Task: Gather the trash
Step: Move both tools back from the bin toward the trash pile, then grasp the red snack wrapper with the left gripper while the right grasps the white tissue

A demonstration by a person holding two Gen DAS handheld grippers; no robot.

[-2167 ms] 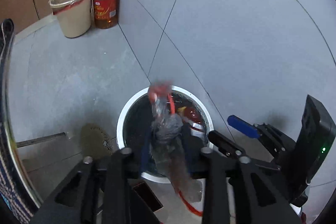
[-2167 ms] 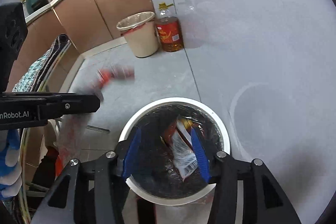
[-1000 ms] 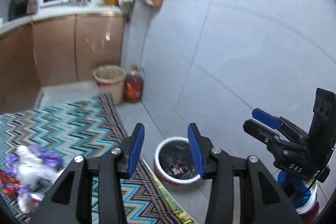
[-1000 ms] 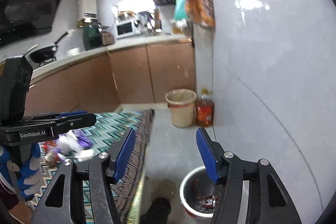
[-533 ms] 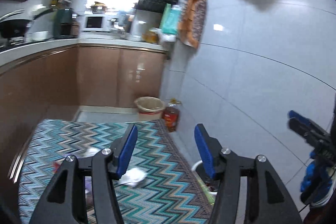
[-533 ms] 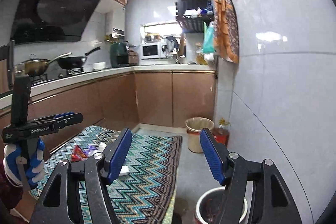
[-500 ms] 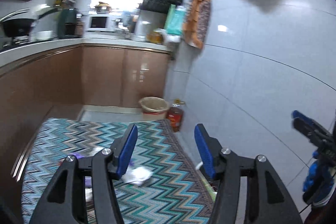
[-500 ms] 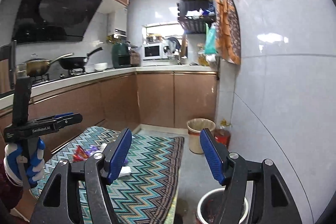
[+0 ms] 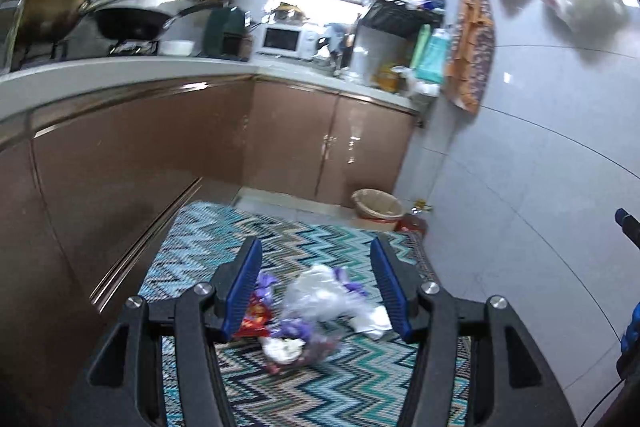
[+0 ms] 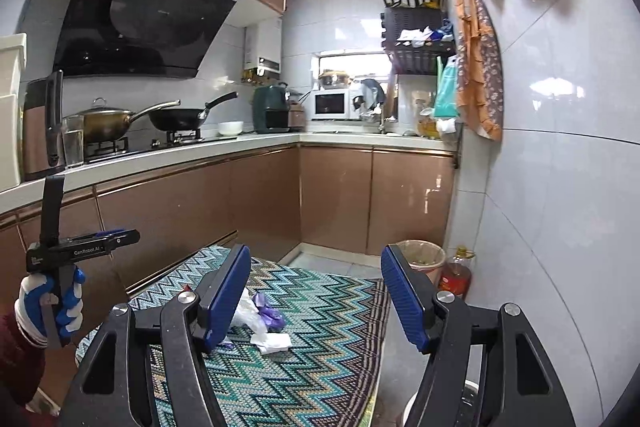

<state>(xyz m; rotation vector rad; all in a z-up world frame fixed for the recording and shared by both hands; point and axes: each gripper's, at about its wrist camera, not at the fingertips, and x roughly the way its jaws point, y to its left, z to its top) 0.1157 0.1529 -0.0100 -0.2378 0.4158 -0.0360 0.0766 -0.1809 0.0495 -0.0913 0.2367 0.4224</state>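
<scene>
The left tool (image 9: 316,287) hangs with its blue pads spread and empty, aimed down at the heap of crumpled clear plastic, purple wrappers and red packets (image 9: 304,311) lying mid-way along the zigzag-patterned teal cloth (image 9: 360,387), probably lining up a pick. The right tool (image 10: 316,297) is likewise spread and empty, held back and level. The white-rimmed bin (image 10: 416,407) waits below the cloth's right edge for drops.
</scene>
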